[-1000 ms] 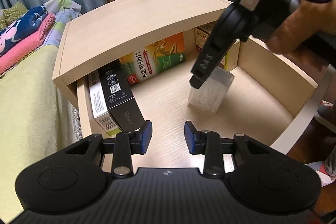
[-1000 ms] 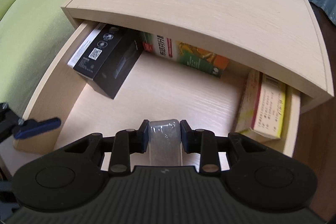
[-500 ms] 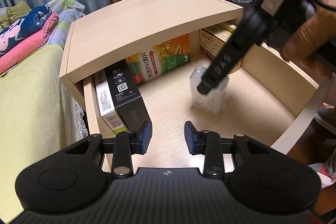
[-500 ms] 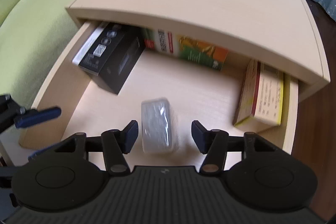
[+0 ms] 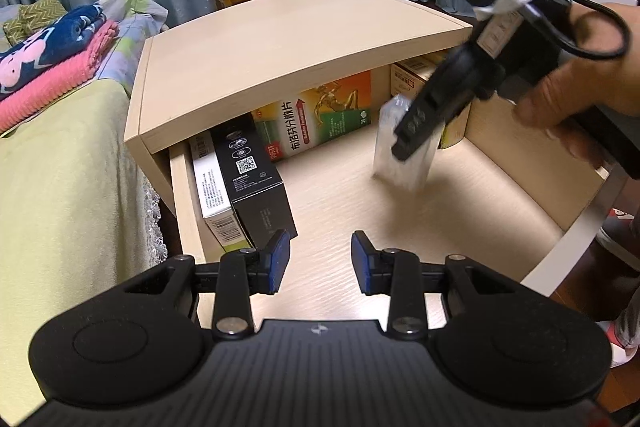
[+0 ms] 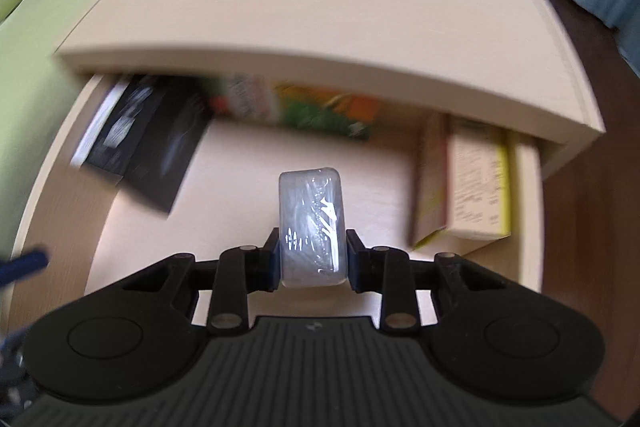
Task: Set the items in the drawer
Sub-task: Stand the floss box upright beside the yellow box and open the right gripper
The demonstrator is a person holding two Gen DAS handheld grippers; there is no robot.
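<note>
A clear plastic-wrapped packet (image 6: pixel 312 223) stands on end between the fingers of my right gripper (image 6: pixel 312 259), which is shut on it. In the left wrist view the packet (image 5: pixel 400 155) is blurred, over the middle-right of the open wooden drawer (image 5: pixel 520 163), and whether it touches the floor is unclear. A hand holds the right gripper (image 5: pixel 416 135) there. My left gripper (image 5: pixel 320 259) hovers open over the drawer's front part with nothing between its blue pads.
Inside the drawer are a black box (image 5: pixel 256 183) and a white box (image 5: pixel 210 187) at the left, a green-orange box (image 5: pixel 320 123) at the back and a yellow box (image 6: pixel 476 187) at the right. The nightstand top (image 5: pixel 280 43) overhangs. A bed (image 5: pixel 60 167) lies left.
The right gripper stood open around the packet half a second ago and has shut on it again, moving it toward the drawer's back. The left gripper stays open and nearly still.
</note>
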